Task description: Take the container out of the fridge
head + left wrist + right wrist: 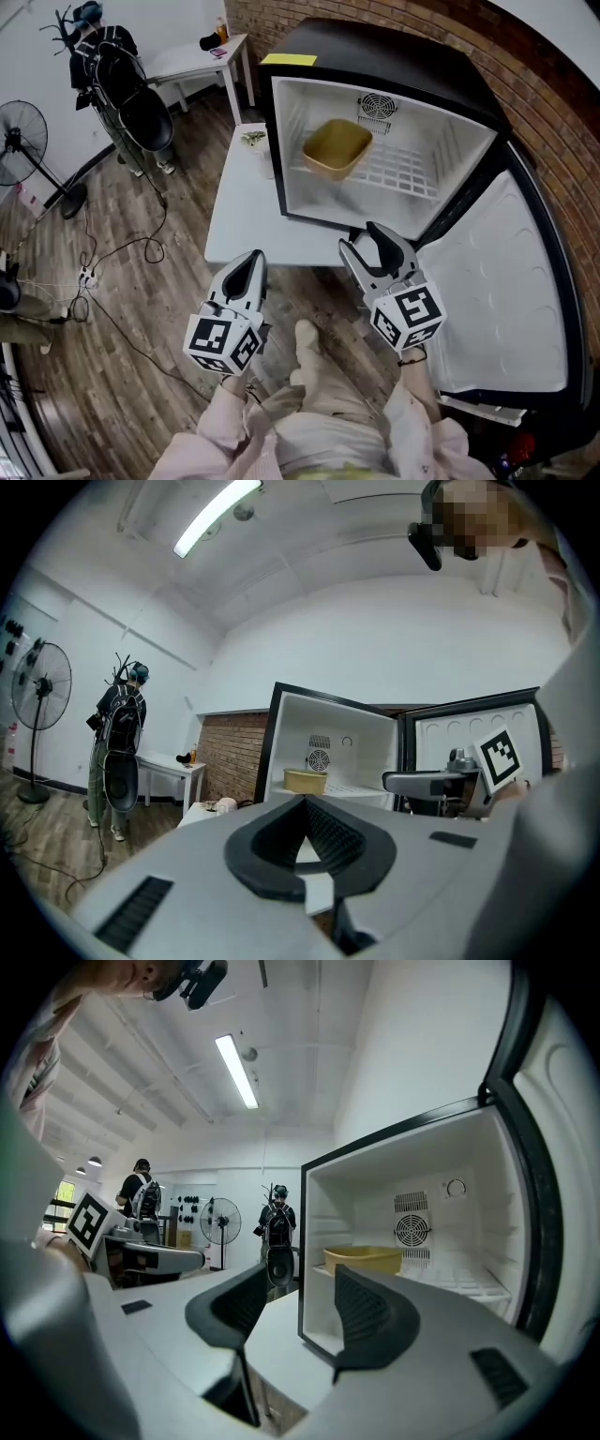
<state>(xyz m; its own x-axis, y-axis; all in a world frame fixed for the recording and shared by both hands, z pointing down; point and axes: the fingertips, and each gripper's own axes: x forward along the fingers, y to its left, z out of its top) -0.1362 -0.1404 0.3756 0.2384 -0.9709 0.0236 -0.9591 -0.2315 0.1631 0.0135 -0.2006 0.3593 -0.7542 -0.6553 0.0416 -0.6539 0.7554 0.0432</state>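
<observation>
Fingers: left gripper [255, 257] together, right gripper [364, 237] apart | container [337, 148] in yellow-labelled fridge [394, 66]

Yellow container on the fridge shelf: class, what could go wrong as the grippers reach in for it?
1. The left gripper is shut; going in like that, it may shove the yellow container back along the wire shelf.
2. The right gripper is open, but pinching one rim alone may tilt the container.
3. The open fridge door stands close at the right and could get bumped.
</observation>
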